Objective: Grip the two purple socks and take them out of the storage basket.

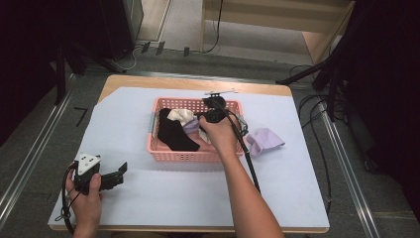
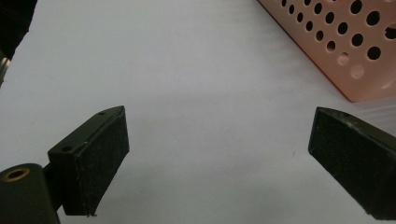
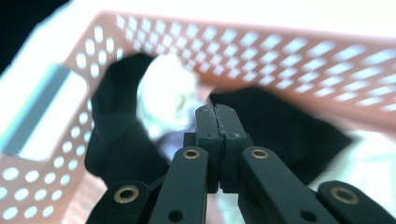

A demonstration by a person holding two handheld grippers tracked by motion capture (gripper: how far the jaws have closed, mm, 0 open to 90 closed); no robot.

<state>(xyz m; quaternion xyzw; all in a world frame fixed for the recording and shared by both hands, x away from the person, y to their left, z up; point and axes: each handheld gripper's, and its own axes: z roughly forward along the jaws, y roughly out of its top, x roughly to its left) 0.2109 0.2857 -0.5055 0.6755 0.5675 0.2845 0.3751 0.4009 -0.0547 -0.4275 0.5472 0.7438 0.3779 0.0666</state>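
Surface [image 1: 148, 198] carries a pink perforated basket [image 1: 183, 154] at centre, with black, cream and lilac socks inside. Lilac sock [image 1: 190, 125] lies mid-basket, soft and crumpled. Right gripper [image 3: 216, 112] is over it, fingers together; whether cloth is pinched is unclear. Best to lift straight up, clear of the rim. Left gripper [image 2: 219, 140] rests apart, fingers wide.

The surface [image 1: 148, 198] is bright and evenly lit, the room's edges dark. The basket [image 3: 280, 46] looks blurry and washed out.
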